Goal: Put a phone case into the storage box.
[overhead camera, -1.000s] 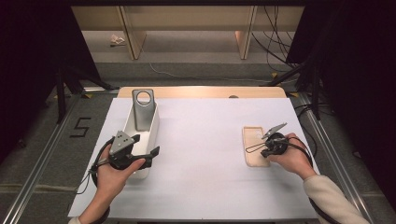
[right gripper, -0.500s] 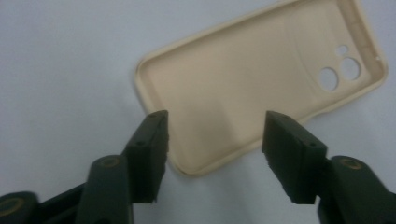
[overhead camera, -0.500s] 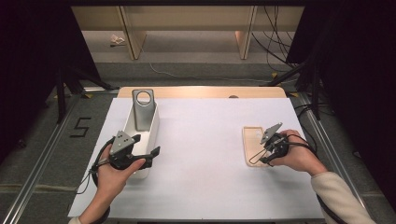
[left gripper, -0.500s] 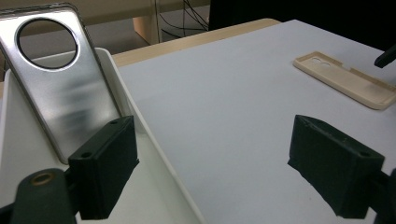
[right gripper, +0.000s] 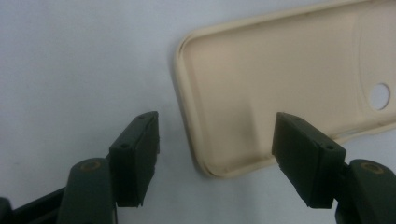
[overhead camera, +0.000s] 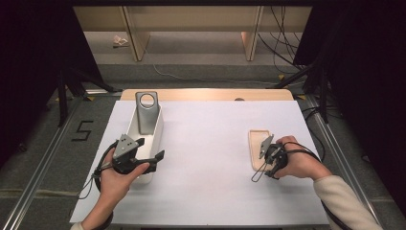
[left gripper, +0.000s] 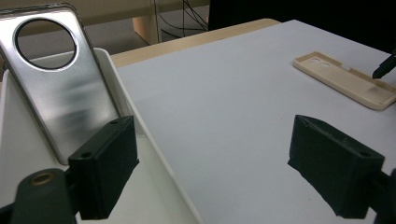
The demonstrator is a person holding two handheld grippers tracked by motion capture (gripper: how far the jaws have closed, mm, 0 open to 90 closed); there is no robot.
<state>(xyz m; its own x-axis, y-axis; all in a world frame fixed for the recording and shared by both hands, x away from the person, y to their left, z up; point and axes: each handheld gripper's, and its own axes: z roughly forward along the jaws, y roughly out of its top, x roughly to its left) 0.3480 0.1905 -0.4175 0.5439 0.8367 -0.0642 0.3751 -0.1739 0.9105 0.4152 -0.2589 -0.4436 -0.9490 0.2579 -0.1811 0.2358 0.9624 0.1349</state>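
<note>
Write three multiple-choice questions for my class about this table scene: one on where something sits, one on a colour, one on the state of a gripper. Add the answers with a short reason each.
1. Where is the silver phone case?
A. Leaning in the white tray
B. Flat on the table's right side
C. Held in the right gripper

2. What colour is the phone case lying near the right gripper?
A. Blue
B. Beige
C. Black

3. How do the right gripper's jaws stand?
A. Shut on the case
B. Shut on nothing
C. Open, straddling the case's corner

Answers: 1 A, it props against the tray's far end. 2 B, the right gripper view shows beige. 3 C, a wide gap separates the jaws.
</note>
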